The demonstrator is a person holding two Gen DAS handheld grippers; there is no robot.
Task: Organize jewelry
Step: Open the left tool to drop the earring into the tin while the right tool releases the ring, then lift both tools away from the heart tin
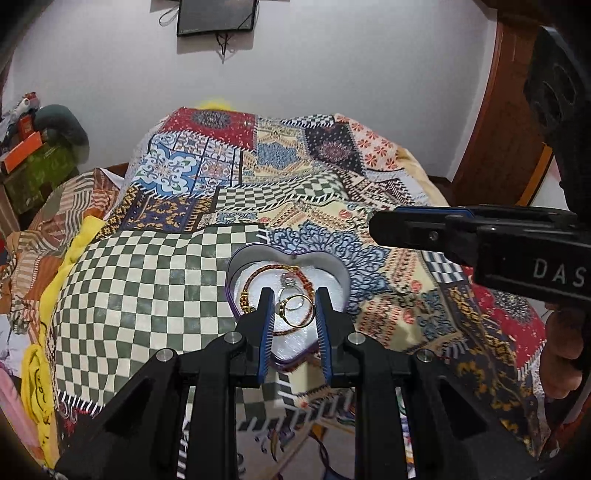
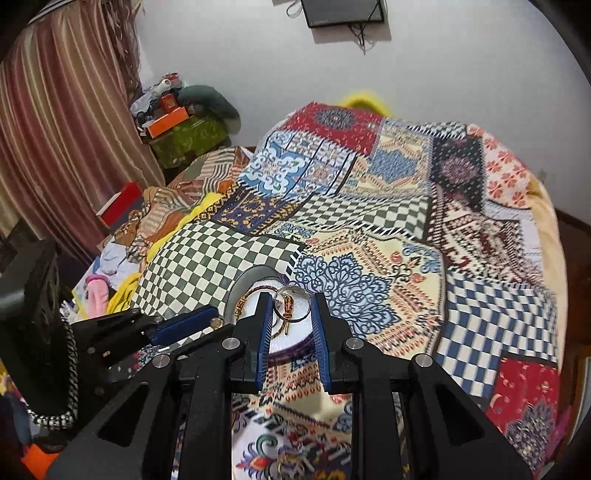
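A heart-shaped tin (image 1: 343, 275) with a white lining sits on the patchwork bedspread. Inside lie a red-and-gold braided bracelet (image 1: 255, 275), a silver ring (image 1: 291, 291) and a gold ring (image 1: 282, 307). My left gripper (image 1: 293, 295) is open, its jaws straddling the rings just above the tin. My right gripper (image 2: 290, 301) is open over the same tin (image 2: 251, 280), with the silver ring (image 2: 293, 304) between its jaws. The right gripper also shows at the right of the left wrist view (image 1: 376, 223). The left gripper's blue fingers (image 2: 181, 325) show in the right wrist view.
The patchwork bedspread (image 1: 147, 295) covers the bed. Yellow cloth (image 1: 70, 254) and clutter lie at its left edge. A green box with orange boxes (image 2: 184, 136) stands by the striped curtain (image 2: 55, 129). A dark frame (image 1: 216, 16) hangs on the white wall.
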